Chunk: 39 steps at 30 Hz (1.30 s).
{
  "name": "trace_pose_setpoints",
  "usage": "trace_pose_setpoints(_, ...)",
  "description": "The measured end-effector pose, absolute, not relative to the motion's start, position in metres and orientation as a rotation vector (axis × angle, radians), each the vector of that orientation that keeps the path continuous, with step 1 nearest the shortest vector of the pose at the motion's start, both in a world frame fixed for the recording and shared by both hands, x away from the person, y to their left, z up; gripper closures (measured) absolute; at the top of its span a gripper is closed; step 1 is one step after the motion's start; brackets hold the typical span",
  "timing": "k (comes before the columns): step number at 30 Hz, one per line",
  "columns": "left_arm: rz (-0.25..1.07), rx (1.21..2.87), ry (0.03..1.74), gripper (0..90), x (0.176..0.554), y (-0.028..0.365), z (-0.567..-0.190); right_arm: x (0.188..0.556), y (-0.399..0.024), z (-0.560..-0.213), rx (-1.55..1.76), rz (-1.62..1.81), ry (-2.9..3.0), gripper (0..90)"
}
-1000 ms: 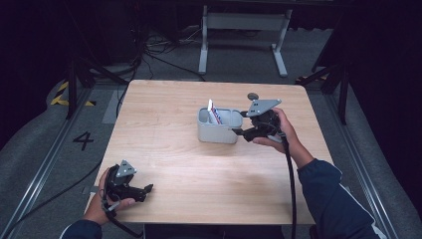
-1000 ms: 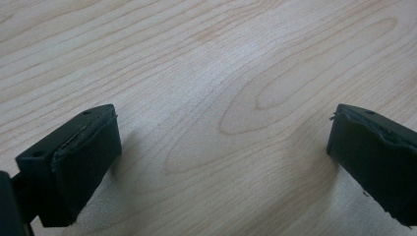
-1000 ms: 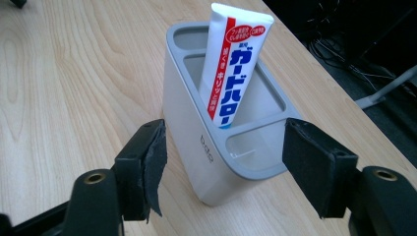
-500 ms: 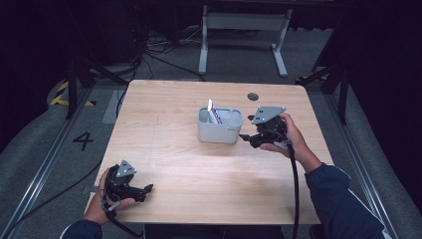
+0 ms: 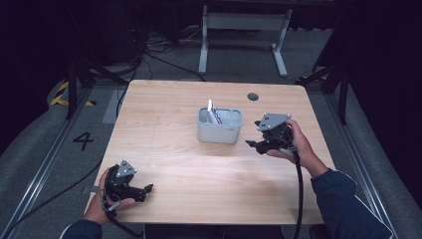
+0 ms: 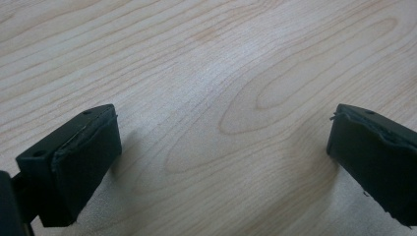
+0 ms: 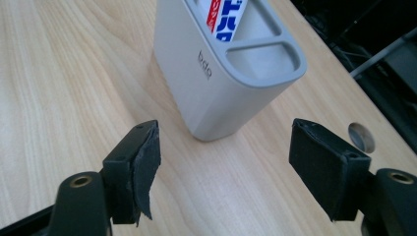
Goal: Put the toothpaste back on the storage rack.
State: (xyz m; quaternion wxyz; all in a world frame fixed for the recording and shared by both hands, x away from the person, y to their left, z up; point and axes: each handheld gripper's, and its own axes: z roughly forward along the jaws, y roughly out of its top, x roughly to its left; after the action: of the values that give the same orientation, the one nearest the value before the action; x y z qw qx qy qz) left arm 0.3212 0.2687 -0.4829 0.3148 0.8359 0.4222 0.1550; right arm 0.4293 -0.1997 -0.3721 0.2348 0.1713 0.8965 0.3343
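Beside the grey holder (image 5: 219,126), right tool (image 5: 252,145) just opening, empty, left tool (image 5: 147,188) apart near table (image 5: 164,99) edge.

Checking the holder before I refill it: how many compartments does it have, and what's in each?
2 visible. The holder has a larger compartment with a red, white and blue tube, and a smaller one, apparently empty; its bottom is hidden.

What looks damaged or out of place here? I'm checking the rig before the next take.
The left pad of the right gripper looks frayed, its lower edge peeling off the jaw. The grey holder stands upright with the tube leaning inside; nothing is spilled.
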Motion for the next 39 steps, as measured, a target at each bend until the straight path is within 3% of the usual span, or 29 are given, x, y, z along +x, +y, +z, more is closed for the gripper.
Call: trace_pose_setpoints(39, 0.409, 2.199, 1.119, 0.4, 0.321, 0.268, -0.483, 0.389, -0.275, -0.419, 0.651, 0.925, 2.448, 26.8)
